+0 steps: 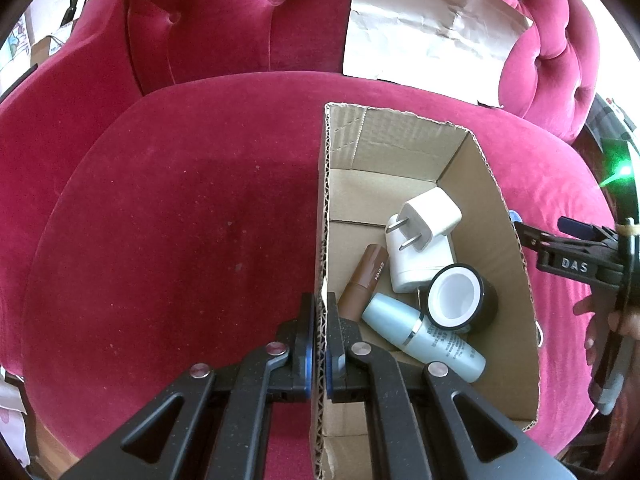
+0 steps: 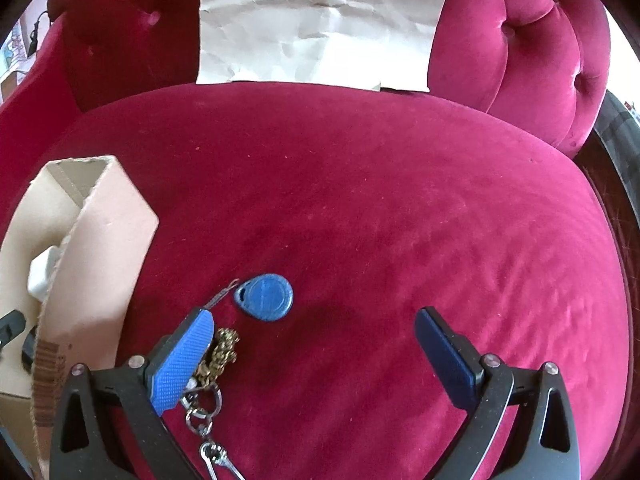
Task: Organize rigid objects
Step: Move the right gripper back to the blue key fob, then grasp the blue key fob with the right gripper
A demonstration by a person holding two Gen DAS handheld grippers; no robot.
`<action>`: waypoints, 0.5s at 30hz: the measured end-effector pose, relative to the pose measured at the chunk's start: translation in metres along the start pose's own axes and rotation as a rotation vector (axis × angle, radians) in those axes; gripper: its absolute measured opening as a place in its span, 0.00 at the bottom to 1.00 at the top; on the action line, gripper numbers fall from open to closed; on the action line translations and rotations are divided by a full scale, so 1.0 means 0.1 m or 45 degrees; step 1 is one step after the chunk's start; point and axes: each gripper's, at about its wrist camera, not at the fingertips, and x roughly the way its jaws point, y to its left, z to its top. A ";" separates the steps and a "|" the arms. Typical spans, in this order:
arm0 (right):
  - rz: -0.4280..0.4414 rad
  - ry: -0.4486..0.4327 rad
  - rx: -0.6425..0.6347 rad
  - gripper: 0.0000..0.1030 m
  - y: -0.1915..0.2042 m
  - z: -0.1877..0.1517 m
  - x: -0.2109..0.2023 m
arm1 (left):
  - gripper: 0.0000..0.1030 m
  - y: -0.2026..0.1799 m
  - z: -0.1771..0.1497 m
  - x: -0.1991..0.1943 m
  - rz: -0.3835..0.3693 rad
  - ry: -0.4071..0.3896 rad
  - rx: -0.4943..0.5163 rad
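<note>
The box [image 1: 496, 216] wall is clamped by the left gripper [image 1: 320, 320]; the right gripper [image 2: 312, 328] is spread wide, empty; the blue fob [image 2: 266, 298] is pointed toward the box, lengthwise across the cushion [image 2: 400, 200]

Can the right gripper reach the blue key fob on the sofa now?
Probably yes. The right gripper is open and the blue key fob lies uncovered on the cushion, just ahead of its left finger, nothing between them.

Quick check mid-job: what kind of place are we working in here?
Most likely a home living room. The work surface is a tufted red velvet sofa, with a cardboard box of small household items on the seat and a blue key fob beside it.
</note>
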 end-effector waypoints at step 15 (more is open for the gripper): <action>0.011 0.036 -0.061 0.85 0.03 0.09 0.15 | 0.03 0.00 0.00 0.00 0.003 -0.002 0.001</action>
